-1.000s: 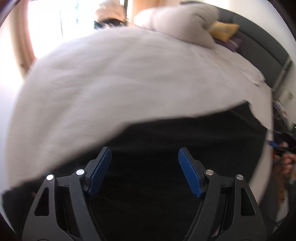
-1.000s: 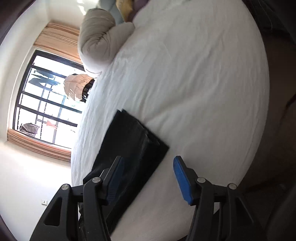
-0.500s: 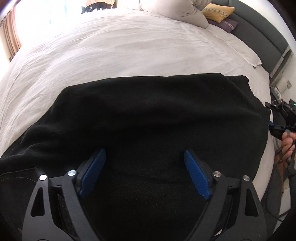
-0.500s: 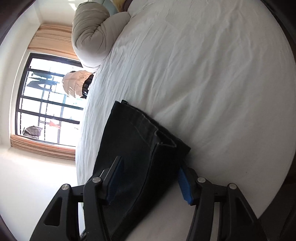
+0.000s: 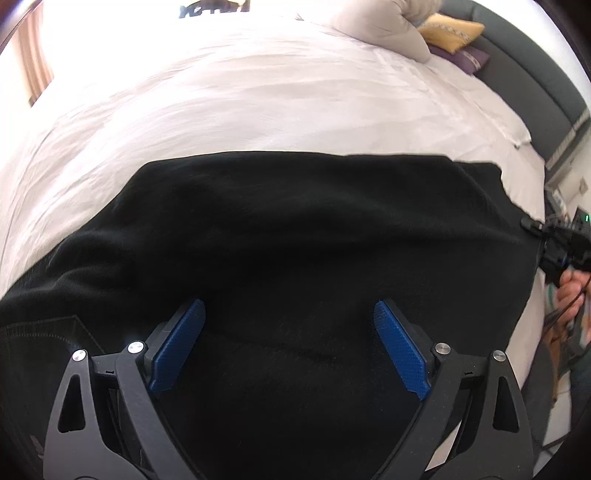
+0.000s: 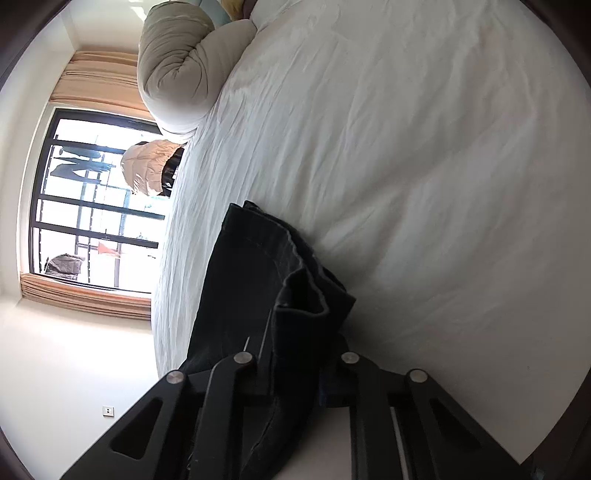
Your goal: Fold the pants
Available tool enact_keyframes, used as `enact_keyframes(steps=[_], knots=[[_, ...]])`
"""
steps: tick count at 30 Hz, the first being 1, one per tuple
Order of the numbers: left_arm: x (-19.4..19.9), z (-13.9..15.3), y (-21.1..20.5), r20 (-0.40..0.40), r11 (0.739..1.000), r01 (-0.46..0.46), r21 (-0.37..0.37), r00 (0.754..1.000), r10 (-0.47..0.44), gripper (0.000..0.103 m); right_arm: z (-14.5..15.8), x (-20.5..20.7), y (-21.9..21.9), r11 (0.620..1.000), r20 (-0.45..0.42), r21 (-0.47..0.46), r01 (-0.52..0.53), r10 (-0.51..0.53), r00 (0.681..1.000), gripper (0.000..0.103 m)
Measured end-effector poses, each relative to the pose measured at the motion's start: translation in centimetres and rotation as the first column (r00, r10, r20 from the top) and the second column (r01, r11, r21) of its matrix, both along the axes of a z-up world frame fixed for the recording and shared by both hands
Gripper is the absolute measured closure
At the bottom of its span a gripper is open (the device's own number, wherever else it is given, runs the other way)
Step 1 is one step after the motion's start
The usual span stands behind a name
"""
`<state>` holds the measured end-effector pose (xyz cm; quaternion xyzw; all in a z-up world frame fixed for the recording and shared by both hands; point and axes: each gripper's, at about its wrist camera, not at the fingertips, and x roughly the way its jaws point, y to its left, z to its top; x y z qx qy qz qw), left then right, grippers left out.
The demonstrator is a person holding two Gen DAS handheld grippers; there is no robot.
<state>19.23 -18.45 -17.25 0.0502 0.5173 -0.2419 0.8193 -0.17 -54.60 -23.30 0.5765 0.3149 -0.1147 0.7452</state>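
Black pants (image 5: 295, 229) lie spread across the near part of a white bed. My left gripper (image 5: 290, 347) is open, its blue pads just above the dark cloth near the waist end. In the right wrist view the pants (image 6: 258, 280) run away toward the window, their hem end bunched between my right gripper's fingers. My right gripper (image 6: 295, 369) is shut on that end of the pants. It also shows in the left wrist view (image 5: 554, 243) at the right edge of the pants, held by a hand.
White bed sheet (image 6: 406, 147) extends beyond the pants. A rolled grey duvet (image 6: 177, 62) and yellow and purple pillows (image 5: 450, 29) lie at the dark headboard (image 5: 535, 74). A window with curtains (image 6: 85, 206) is past the bed.
My right gripper moved in over the pants' end and shut on it. My left gripper moved in over the pants, staying open.
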Motion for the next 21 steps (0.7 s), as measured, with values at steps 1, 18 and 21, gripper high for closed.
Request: enact_keyframes(steps=[1,18,21], knots=[[0.0,0.2,0.4,-0.006,1.0,-0.018,-0.01,1.0,0.018,0.009,0.2,-0.1,0.1,1.0,0.002,-0.01,0.002,-0.002,1.0,0.092],[-0.4,1.2,5.4,-0.104,0.968,-0.185,-0.168,0.98,0.169,0.008,4.6,0.8,2.6,0.981,0.0,-0.194,0.015,-0.016,1.0,0.097],[-0.6,1.7,7.5,-0.133,0.946,-0.221,-0.235,0.972,0.194,0.008,8.5,3.0,5.9,0.933,-0.006,-0.353,-0.073,0.076,0.997,0.097]])
